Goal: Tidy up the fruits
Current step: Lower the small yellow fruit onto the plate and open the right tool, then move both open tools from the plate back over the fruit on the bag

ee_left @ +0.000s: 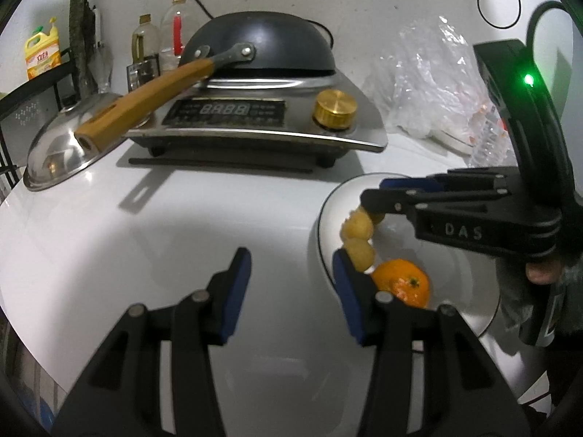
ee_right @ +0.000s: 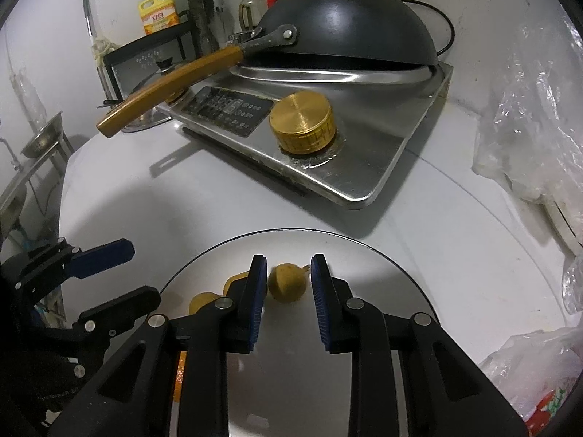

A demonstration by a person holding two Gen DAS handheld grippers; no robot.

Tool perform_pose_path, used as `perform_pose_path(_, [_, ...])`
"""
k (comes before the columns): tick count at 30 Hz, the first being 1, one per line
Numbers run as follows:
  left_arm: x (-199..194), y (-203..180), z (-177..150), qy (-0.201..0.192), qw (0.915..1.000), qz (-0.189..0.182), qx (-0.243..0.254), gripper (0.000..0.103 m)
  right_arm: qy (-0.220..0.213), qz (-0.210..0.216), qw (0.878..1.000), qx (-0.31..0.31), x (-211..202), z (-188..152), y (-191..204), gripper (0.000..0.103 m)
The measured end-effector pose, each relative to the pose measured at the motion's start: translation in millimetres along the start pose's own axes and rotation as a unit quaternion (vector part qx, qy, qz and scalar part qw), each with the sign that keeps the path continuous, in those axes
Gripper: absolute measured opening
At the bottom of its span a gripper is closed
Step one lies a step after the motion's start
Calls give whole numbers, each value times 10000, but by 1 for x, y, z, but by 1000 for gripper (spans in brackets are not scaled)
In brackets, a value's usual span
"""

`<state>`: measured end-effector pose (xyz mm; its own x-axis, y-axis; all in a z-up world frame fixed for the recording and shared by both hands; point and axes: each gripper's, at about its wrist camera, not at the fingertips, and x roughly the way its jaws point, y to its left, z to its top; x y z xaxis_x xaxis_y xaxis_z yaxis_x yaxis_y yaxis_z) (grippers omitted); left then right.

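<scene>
A bunch of small yellow-brown fruits (ee_left: pixel 359 235) is seen hanging from the tip of the right claw (ee_left: pixel 370 205), over a round plate (ee_left: pixel 328 218) on the white bench (ee_left: pixel 145 225). The right claw is closed as far as it goes; the pinch point itself is hidden, so a grip on the stem is only judged. The bunch hangs downward, just ahead of the pads. An orange (ee_left: pixel 402 284) lies on the plate, beneath and beside the bunch. The left claw (ee_left: pixel 291 291) is held partly open and empty, beside the plate's near rim. A cooker (ee_left: pixel 255 123) with an upturned wok (ee_left: pixel 262 45) stands behind.
</scene>
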<state>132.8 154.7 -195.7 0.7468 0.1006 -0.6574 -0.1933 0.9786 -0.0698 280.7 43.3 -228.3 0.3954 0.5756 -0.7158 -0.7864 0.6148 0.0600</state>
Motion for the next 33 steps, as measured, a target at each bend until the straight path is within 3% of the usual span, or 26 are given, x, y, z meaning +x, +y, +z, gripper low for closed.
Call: perform_pose_path(33, [-50, -58, 0, -342, 9985, -231, 366, 48, -437, -401, 9981, 174, -94, -41, -10, 27])
